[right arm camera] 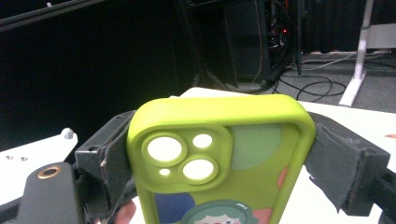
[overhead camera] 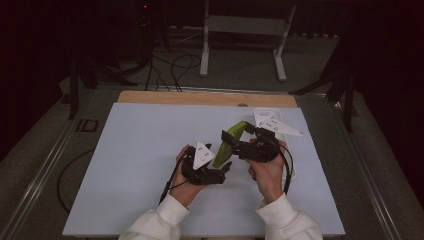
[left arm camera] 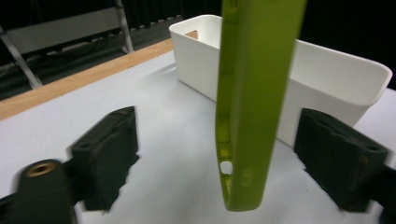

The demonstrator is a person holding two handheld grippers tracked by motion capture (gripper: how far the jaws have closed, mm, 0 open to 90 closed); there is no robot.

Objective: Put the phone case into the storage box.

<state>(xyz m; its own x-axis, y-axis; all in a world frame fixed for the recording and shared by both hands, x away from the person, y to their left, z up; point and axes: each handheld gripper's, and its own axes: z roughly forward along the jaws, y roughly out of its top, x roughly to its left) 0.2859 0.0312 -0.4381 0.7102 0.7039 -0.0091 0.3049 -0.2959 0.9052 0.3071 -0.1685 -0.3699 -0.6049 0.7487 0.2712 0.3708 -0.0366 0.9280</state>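
The surface (overhead camera: 150,150), a pale sheet over a wooden top, takes up the middle of the high view, with dark floor and a white stand at the top of the frame. A white bin (left arm camera: 327,79) stands at its right side, reaching from the upper centre to the right edge of the left gripper view. Both hands meet at lower centre of the high view.

The green phone case (right arm camera: 219,158) is held up off the surface, slanting from the centre of the high view up toward the right. The right tool (right arm camera: 219,154) clamps it: in the right gripper view its two black pads press on the case's long edges just below the camera cut-out, which sits at the centre of the frame. The left tool (left arm camera: 247,163) stands open; in the left gripper view the case hangs edge-on down the middle of the frame, its lower end between the pads, with clear gaps on both sides.

Risk, as I judge it: the case now hangs from one narrow grip on a soft, slippery shell. A tilt of the right hand could let it pivot or slide out and drop onto the surface beside the bin. If the left tool closes off-centre, it may knock the free end and twist the case in the right pads.
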